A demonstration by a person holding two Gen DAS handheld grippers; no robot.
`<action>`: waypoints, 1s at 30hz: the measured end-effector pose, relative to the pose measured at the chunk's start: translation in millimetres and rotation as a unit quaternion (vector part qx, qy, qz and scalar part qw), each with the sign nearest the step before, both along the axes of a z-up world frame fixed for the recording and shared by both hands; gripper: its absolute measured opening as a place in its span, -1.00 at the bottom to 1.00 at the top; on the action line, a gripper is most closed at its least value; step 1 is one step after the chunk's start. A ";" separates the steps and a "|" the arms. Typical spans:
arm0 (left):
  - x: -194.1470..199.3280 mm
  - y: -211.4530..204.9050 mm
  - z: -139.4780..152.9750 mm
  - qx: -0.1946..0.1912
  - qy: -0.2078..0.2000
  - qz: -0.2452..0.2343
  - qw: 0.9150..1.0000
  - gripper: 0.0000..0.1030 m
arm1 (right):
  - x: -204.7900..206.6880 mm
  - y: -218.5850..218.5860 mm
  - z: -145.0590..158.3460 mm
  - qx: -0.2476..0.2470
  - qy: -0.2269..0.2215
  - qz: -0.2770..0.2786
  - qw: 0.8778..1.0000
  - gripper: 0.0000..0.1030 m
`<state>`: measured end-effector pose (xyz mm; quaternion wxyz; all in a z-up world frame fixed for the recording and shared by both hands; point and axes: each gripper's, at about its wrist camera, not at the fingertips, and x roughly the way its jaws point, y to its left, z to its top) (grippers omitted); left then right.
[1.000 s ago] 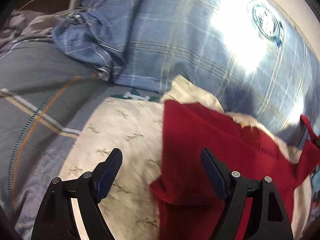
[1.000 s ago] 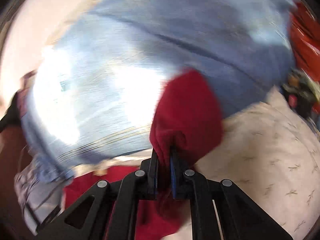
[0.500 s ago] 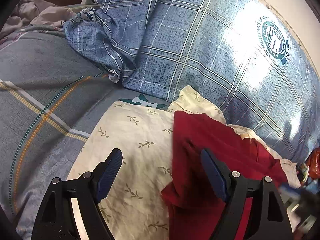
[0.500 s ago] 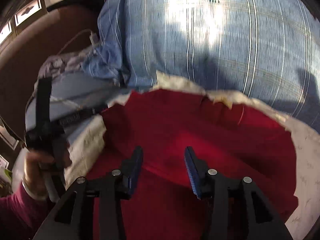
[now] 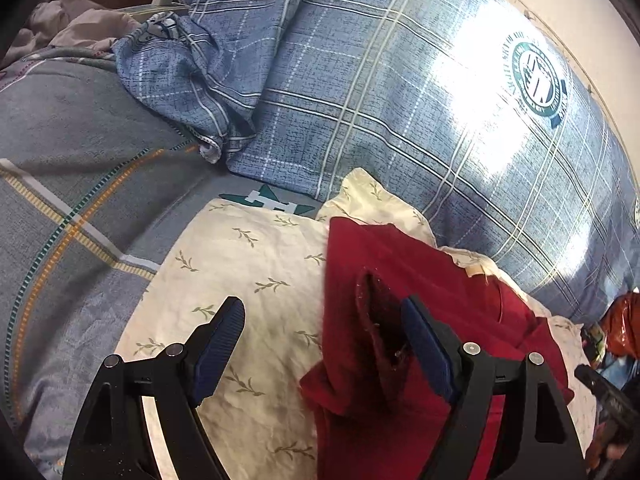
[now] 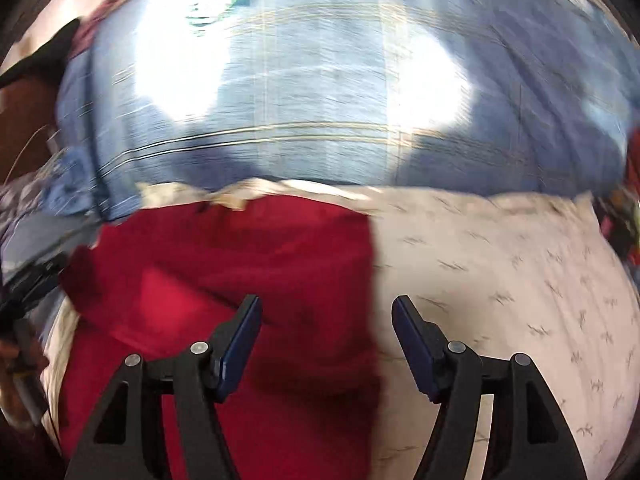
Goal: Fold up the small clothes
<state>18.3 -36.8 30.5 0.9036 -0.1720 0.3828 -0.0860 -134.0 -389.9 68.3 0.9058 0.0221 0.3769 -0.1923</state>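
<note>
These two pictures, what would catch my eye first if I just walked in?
Probably the red garment, lying rumpled on a cream leaf-print cloth in the middle of the bed. Behind it a blue plaid pillow glares in the sunlight. In front, the left claw and right claw both stand open over the red fabric, the right having just opened.

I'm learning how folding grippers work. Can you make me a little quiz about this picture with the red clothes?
1. True or false: the right gripper is squeezing the red garment.
2. What does the red garment lie on?
A. a cream cloth with leaf sprigs
B. a wooden floor
C. a green towel
3. Fill in: behind the cream cloth sits a blue ____ pillow.

Key:
1. False. Its jaws have just been opening and stand apart above the cloth, gripping nothing.
2. A.
3. Plaid. It also has a round green badge.
</note>
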 end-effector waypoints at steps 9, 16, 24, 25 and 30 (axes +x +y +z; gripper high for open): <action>-3.4 -6.0 2.2 -0.011 -0.013 -0.030 0.999 0.55 | 39.6 -39.8 -25.7 0.057 0.025 -0.032 0.998 0.34; 0.6 -12.5 -2.8 0.004 -0.003 -0.038 0.999 0.56 | 56.6 -34.3 -40.8 0.043 0.041 -0.010 0.998 -0.46; -0.7 -20.5 -2.7 0.018 -0.006 -0.046 0.999 0.56 | 33.6 -42.0 -14.5 0.048 -0.036 -0.029 0.998 -0.75; 0.0 -21.6 -3.3 0.019 -0.005 -0.048 0.999 0.56 | 32.3 -49.8 -19.9 0.060 -0.033 -0.044 0.997 -0.75; 0.7 -23.0 -4.7 0.024 0.003 -0.053 0.998 0.56 | 25.5 -70.8 -39.7 0.089 -0.027 -0.092 0.991 -0.17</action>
